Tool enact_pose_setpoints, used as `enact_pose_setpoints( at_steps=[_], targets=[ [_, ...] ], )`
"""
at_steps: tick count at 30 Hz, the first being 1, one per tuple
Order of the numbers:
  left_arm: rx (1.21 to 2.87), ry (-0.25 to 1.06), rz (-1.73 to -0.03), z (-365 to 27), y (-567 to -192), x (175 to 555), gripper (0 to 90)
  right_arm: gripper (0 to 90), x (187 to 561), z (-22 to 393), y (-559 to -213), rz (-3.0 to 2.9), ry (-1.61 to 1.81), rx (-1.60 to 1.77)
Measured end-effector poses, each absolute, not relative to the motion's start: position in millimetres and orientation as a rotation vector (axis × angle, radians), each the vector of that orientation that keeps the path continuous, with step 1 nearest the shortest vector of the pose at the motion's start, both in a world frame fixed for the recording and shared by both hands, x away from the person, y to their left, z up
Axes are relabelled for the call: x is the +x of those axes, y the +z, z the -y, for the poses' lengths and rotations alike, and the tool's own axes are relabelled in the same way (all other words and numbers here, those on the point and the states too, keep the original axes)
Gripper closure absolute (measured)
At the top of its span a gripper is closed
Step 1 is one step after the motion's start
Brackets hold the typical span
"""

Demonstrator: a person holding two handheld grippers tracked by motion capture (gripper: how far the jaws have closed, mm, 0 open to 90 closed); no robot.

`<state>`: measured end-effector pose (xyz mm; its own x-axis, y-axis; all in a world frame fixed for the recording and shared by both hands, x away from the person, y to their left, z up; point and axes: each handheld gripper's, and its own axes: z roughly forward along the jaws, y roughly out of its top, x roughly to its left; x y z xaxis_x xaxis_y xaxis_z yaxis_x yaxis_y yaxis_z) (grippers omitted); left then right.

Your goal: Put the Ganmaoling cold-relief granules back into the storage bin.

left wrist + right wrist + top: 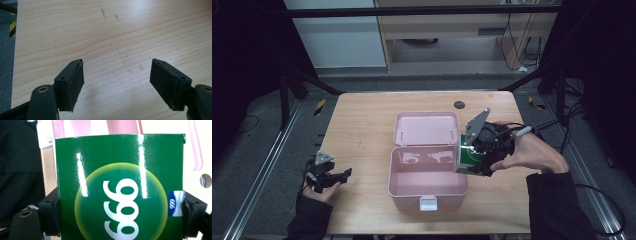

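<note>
Green box (470, 159) (glossy, marked 999) hangs clamped by its sides in the right tongs (479, 150) at the open pink case's (427, 192) right rim, probably for packing; left tongs (332, 176) wait empty, spread over the counter (362, 125).

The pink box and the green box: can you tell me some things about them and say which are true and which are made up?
1. The pink box has its lid open. True.
2. The right gripper holds the green box between its jaws. True.
3. The green box already lies at the bottom of the pink box. False: it is held at the pink box's right edge, gripped on both sides.
4. The left gripper squeezes a toy. False: its jaws stand open over bare table, with nothing between them.
5. The green box has white numbers on a round yellow-green patch. True.
</note>
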<state>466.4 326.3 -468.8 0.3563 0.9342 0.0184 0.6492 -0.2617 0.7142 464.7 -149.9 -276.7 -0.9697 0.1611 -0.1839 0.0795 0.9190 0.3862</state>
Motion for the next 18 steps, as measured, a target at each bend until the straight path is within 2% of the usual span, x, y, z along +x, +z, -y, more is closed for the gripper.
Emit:
enact_pose_setpoints(
  at_steps=[18],
  targets=[
    [1.999,0.597,-1.37,-326.4,-468.8,466.2,26.8,16.1,471.6,110.2,-281.5,-2.889,0.554,0.1]
  ],
)
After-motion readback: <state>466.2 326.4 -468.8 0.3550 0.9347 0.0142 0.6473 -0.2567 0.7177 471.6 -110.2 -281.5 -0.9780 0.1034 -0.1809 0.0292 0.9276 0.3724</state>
